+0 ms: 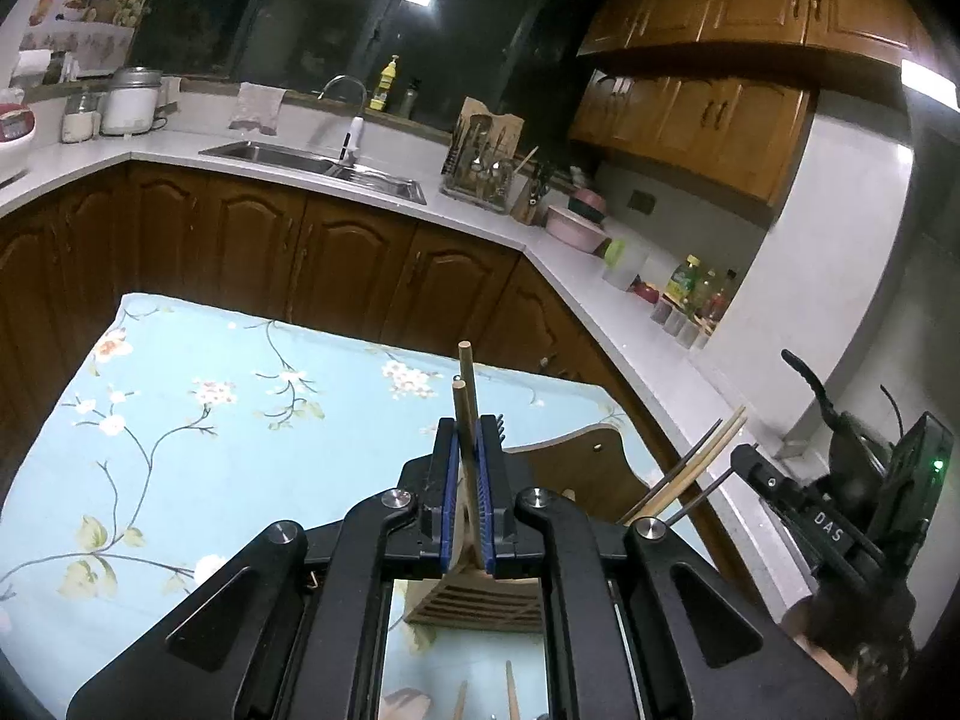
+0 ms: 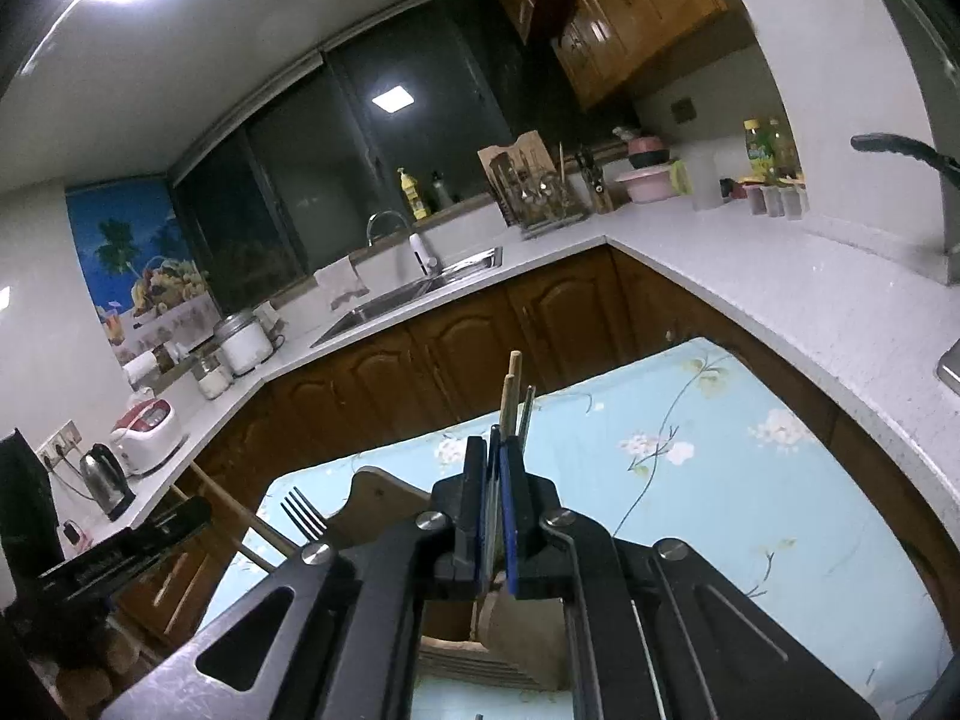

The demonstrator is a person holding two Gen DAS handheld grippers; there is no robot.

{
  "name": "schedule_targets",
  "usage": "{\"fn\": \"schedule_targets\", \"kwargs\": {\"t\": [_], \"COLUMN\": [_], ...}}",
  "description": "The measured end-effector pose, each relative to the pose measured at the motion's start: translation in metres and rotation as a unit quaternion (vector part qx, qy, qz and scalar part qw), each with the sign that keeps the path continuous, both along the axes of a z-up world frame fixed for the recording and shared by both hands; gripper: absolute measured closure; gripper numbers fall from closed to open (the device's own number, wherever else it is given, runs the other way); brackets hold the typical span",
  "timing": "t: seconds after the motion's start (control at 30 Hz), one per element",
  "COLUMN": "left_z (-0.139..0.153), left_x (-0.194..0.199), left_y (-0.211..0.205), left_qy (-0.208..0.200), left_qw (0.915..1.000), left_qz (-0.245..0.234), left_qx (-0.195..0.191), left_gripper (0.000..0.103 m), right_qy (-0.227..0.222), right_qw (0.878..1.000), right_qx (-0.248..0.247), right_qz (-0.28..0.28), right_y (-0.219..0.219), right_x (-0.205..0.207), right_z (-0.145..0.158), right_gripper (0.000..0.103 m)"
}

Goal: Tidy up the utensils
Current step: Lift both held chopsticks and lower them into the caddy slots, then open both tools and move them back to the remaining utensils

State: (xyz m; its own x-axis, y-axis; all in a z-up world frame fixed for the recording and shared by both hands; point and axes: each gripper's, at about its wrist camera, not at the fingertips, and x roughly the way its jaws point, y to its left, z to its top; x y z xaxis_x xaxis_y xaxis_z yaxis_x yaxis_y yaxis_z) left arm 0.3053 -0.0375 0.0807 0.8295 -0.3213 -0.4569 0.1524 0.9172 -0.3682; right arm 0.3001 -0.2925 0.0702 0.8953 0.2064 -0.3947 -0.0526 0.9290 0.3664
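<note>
My left gripper (image 1: pixel 469 438) is shut on a pair of wooden chopsticks (image 1: pixel 466 384) that stick up past its blue pads, with what looks like a fork's tines (image 1: pixel 500 425) beside them. It hovers over a wooden utensil holder (image 1: pixel 576 468) on the floral blue tablecloth (image 1: pixel 210 420). My right gripper (image 2: pixel 497 450) is shut on wooden chopsticks (image 2: pixel 510 390) and a thin dark metal utensil (image 2: pixel 526 414), above the same holder (image 2: pixel 378 492). In the left wrist view the right gripper's chopsticks (image 1: pixel 696 462) show at right. In the right wrist view a fork (image 2: pixel 303 516) shows by the left gripper.
An L-shaped white counter (image 1: pixel 600 276) wraps behind and to the right of the table, with a sink (image 1: pixel 312 165), a dish rack (image 1: pixel 480 180), a pink bowl (image 1: pixel 576 228) and bottles (image 1: pixel 696 288). A kettle (image 2: pixel 108 480) and a rice cooker (image 2: pixel 147 432) stand at left.
</note>
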Motion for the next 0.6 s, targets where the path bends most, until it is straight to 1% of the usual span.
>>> {"fn": "schedule_targets", "kwargs": {"t": [0.33, 0.47, 0.5, 0.53, 0.57, 0.6], "left_z": [0.0020, 0.0013, 0.0014, 0.0018, 0.0025, 0.0040], "left_x": [0.0019, 0.0041, 0.0043, 0.0031, 0.0017, -0.0014], "left_y": [-0.0019, -0.0029, -0.0034, -0.0027, -0.0018, 0.0000], "left_qy": [0.001, 0.011, 0.013, 0.015, 0.016, 0.015], "left_qw": [1.0000, 0.9998, 0.9998, 0.9998, 0.9998, 0.9998], "left_qz": [-0.004, -0.008, -0.009, -0.010, -0.012, -0.014], "left_qx": [0.009, 0.012, 0.012, 0.009, 0.006, 0.000], "left_gripper": [0.097, 0.096, 0.096, 0.096, 0.094, 0.091], "right_qy": [0.005, 0.006, 0.008, 0.007, 0.010, 0.010], "right_qw": [1.000, 1.000, 1.000, 1.000, 1.000, 1.000], "right_qx": [-0.006, -0.004, -0.002, -0.001, 0.000, 0.004], "right_qz": [0.000, 0.001, 0.001, 0.001, 0.000, -0.002], "right_y": [0.0033, 0.0037, 0.0037, 0.0043, 0.0043, 0.0038], "right_x": [0.0000, 0.0006, 0.0005, -0.0002, -0.0008, -0.0027], "right_z": [0.0009, 0.0010, 0.0009, 0.0009, 0.0003, 0.0008], "right_gripper": [0.098, 0.097, 0.094, 0.092, 0.090, 0.083]}}
